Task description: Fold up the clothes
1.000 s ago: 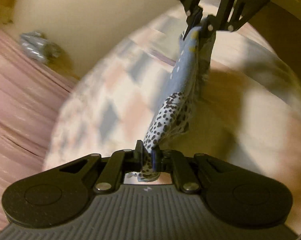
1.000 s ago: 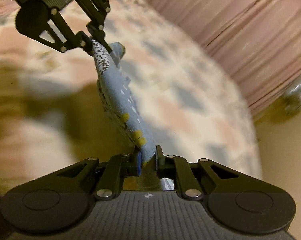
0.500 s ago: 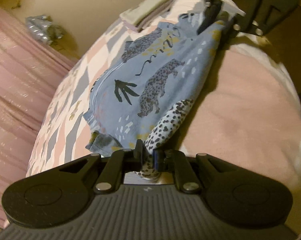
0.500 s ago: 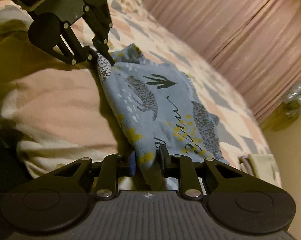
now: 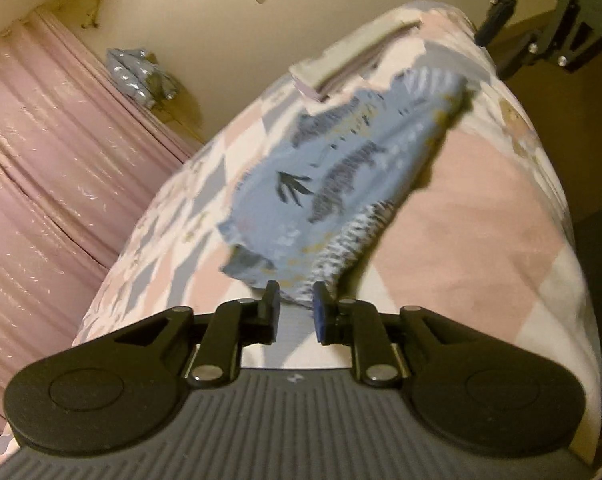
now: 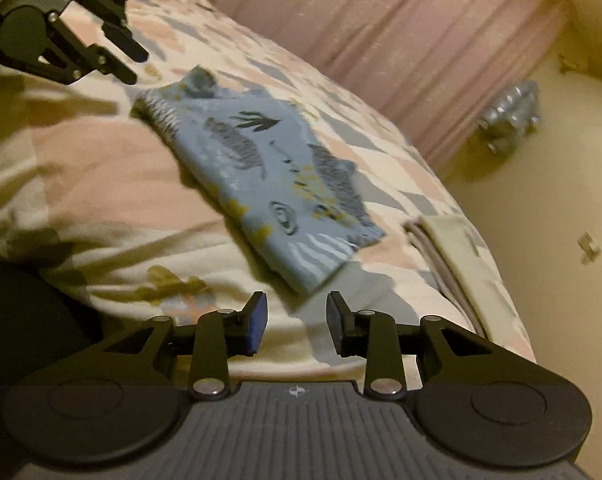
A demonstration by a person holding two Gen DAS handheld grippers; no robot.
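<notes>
A blue garment with a leopard print (image 5: 341, 184) (image 6: 269, 176) lies folded flat on the patchwork bedspread (image 5: 461, 220) (image 6: 101, 176). My left gripper (image 5: 295, 314) stands open just short of the garment's near edge, with nothing between its fingers. My right gripper (image 6: 295, 320) is open too, a little back from the garment's other end. Each gripper shows in the other's view, raised off the cloth: the right gripper (image 5: 501, 16) at top right, the left gripper (image 6: 131, 56) at top left.
A folded beige and grey stack (image 5: 349, 56) (image 6: 457, 256) lies on the bed beyond the garment, near the cream wall (image 5: 281, 20). Pink curtains (image 5: 41, 184) (image 6: 381, 32) run along the bed's far side. A silvery bundle (image 5: 137, 72) (image 6: 509, 116) sits in the corner.
Both grippers held the garment's ends, lowered it onto the bed, then opened and let go. They have drawn back and up, and the garment now lies free.
</notes>
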